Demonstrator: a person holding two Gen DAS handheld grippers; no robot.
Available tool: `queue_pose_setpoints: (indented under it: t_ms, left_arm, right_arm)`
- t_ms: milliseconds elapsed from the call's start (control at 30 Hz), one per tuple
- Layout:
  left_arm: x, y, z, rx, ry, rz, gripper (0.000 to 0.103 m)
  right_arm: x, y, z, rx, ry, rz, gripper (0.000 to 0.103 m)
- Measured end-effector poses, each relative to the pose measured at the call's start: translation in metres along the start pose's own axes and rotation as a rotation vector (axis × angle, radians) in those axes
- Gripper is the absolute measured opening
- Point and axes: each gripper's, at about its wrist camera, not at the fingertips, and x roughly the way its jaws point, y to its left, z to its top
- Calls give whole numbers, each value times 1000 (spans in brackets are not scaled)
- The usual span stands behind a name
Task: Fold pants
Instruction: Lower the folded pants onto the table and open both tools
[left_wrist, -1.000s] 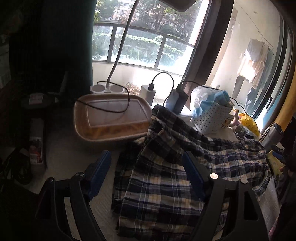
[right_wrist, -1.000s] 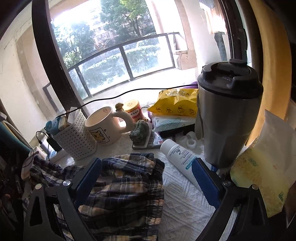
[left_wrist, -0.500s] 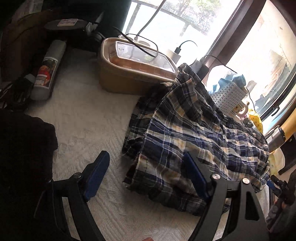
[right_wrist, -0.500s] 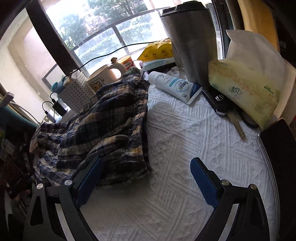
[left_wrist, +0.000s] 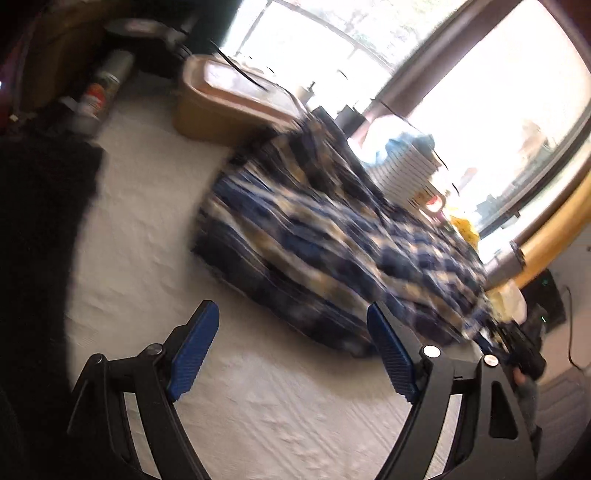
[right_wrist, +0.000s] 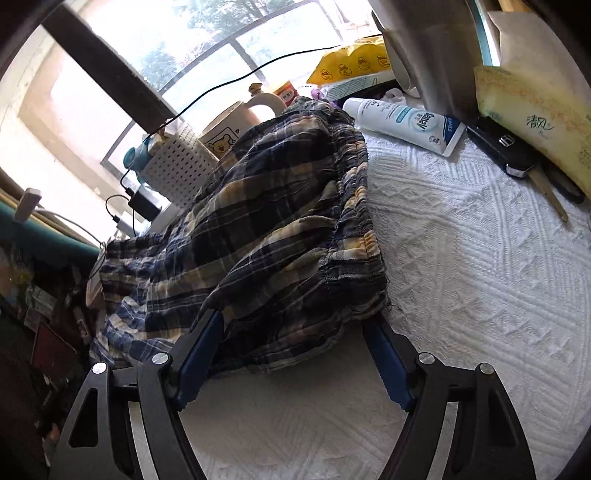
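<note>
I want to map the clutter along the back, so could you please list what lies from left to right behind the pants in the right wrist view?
White perforated basket → bear mug → yellow duck packet → white tube → car key.

Soft woven plaid cloth pants (right_wrist: 280, 221) on matt textured quilted white cover (right_wrist: 480, 277)

both grippers lower now — right gripper (right_wrist: 291, 332) fingers just closing around the pants' (right_wrist: 258, 221) waistband corner

L gripper (left_wrist: 291, 332) open over white cloth (left_wrist: 155, 221), just short of blurred plaid pants (left_wrist: 332, 236).
</note>
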Motion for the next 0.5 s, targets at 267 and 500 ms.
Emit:
queue_pose_setpoints:
  t_ms: [267, 500]
  left_arm:
    - [37, -42, -21, 72, 65, -96, 82]
    - [56, -42, -9, 9, 57, -151, 10]
  right_arm:
    - [11, -15, 14, 112, -31, 37, 41]
    - [18, -7, 15, 65, -44, 49, 7]
